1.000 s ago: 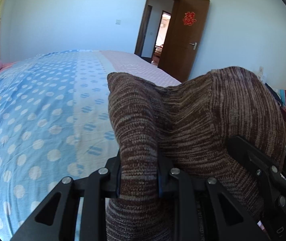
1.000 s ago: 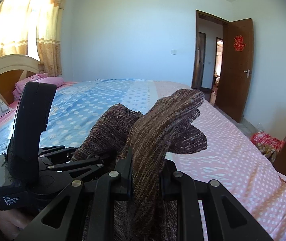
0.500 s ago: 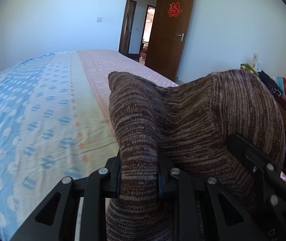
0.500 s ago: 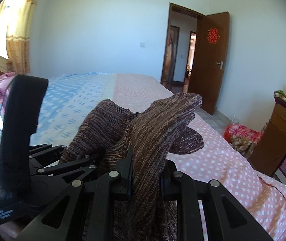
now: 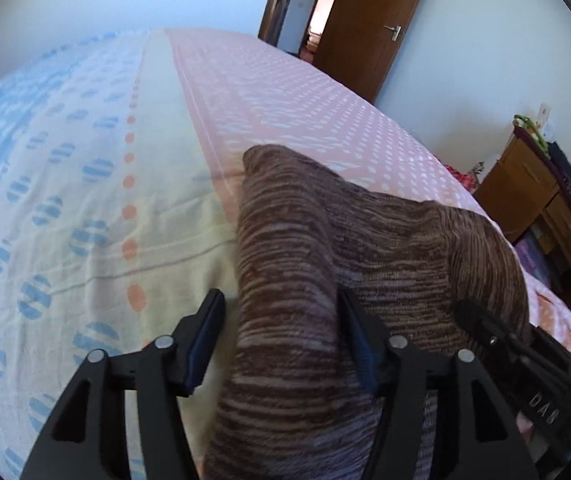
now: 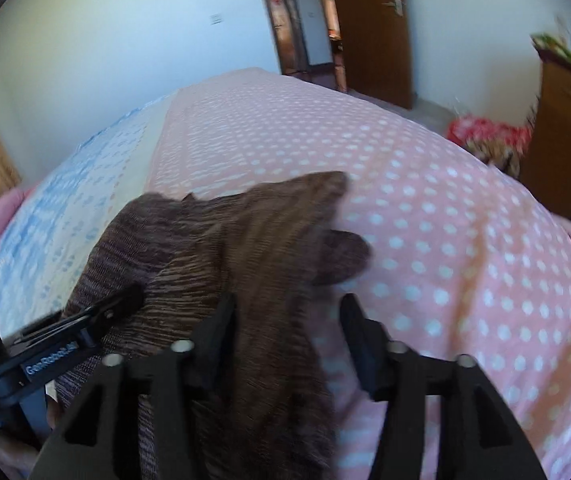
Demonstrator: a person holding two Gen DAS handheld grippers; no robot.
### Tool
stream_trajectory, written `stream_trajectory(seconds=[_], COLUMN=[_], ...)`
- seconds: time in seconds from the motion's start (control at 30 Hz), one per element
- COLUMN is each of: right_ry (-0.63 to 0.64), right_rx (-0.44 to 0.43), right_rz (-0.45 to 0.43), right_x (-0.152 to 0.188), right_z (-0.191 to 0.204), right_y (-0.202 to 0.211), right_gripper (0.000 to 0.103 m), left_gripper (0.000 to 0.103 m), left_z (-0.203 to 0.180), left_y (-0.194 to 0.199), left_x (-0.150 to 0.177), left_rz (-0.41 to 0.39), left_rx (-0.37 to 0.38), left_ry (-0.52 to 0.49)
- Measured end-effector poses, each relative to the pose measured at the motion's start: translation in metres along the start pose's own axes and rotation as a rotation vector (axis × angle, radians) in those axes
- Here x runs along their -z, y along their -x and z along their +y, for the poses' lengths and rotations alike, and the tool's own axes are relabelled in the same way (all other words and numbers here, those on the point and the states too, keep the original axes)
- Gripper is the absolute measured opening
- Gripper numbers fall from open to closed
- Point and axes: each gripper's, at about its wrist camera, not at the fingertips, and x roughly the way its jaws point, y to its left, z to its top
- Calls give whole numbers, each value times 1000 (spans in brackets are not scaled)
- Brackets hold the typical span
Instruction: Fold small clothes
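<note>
A brown striped knit garment (image 5: 385, 240) is bunched low over the bed's spotted sheet (image 5: 85, 160). My left gripper (image 5: 279, 294) is opening around one fold of it: the left pad stands clear of the cloth and the right pad lies against it. My right gripper (image 6: 288, 300) is also opening. The garment (image 6: 245, 240) hangs by its left finger, and its right finger is apart from the cloth over the pink sheet (image 6: 445, 240). Each gripper shows at the edge of the other's view, close beside it.
The bed has a blue spotted half and a pink spotted half. A brown door (image 5: 357, 20) stands open at the far wall. A wooden cabinet (image 6: 565, 120) and a red bundle (image 6: 485, 132) on the floor are beyond the bed's right edge.
Both grippers sank toward the bed and swung over to its pink side. Both were shut on the garment and their jaws have spread apart, and the cloth has slumped lower.
</note>
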Motion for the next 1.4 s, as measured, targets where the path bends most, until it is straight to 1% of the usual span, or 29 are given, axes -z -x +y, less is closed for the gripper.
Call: stream_trajectory(seconds=[0.07,0.1,0.17,0.2,0.23,0.33,0.37,0.4,0.47,0.5,0.57,0.6,0.63,0.67,0.7,0.73,0.77,0.8,0.83,0.87,0.9,0.97,1.03,1.1,1.2,1.23,1.27,1.33,1.4], right_ry=[-79,-105,-140,-143,-136,-95,-80,-68,-49,-51,-45,-29,-15,-8,-15,-33,-62,-83,-103,-135,-160,-178,-178,-183,-204,-214,-199,-149,-90], right_rx=[-37,-59,-110,-132,-150,-179,-171,-146,-105,-89,-72,-68,-61,-54,-66,-89,-117,-130,-149,-184,-217,-268,-286,-285,-262,-263,-257,-198,-144], right_rz=[-15,-17,-6,7,23,103,125,142,135,146,140,144,149,153,157,163,173,181,188,197,202,209,225,255,291,295,278,264,255], right_x=[6,13,31,38,49,77,84,87,87,89,90,91,93,94,95,96,96,93,92,91,90,90,92,98,114,120,120,120,122], right_z=[-22,-29,-38,-38,-35,-21,-16,-15,-7,-5,0,4,7,11,13,12,12,6,5,3,1,2,4,2,-8,-10,-9,0,10], right_y=[22,36,59,65,71,72,70,69,71,70,70,70,71,71,69,68,63,63,65,68,69,79,86,90,86,84,86,88,89], right_gripper=[58,58,59,60,60,60,60,60,60,60,60,57,46,37,33,22,19,18,17,16,16,16,16,16,16,13,15,16,17], left_gripper=[63,68,74,78,79,80,80,80,80,80,80,79,78,73,63,59,50,36,28,24,22,21,21,21,21,22,26,29,38], left_z=[10,16,28,31,35,36,37,36,33,28,21,17,16,13,12,10,9,10,14,17,20,20,18,19,20,19,18,12,4], left_y=[15,26,45,53,56,60,57,58,59,59,61,56,57,56,55,55,56,56,56,57,58,67,77,83,84,84,83,87,91], left_x=[4,8,19,25,31,54,58,65,69,69,72,69,70,72,73,75,75,74,72,70,69,69,73,78,90,93,97,100,103], left_rz=[18,16,-9,-16,-14,31,46,45,21,25,28,29,31,30,28,26,25,33,51,69,75,76,78,90,104,104,100,71,46], left_rx=[45,64,121,147,168,215,215,206,182,171,166,169,167,156,140,127,127,152,184,213,224,226,227,221,189,173,149,109,38], left_ry=[0,4,16,16,18,25,27,25,2,-8,-17,-18,-23,-31,-41,-54,-60,-49,-23,5,22,17,6,5,-6,-19,-33,-70,-125])
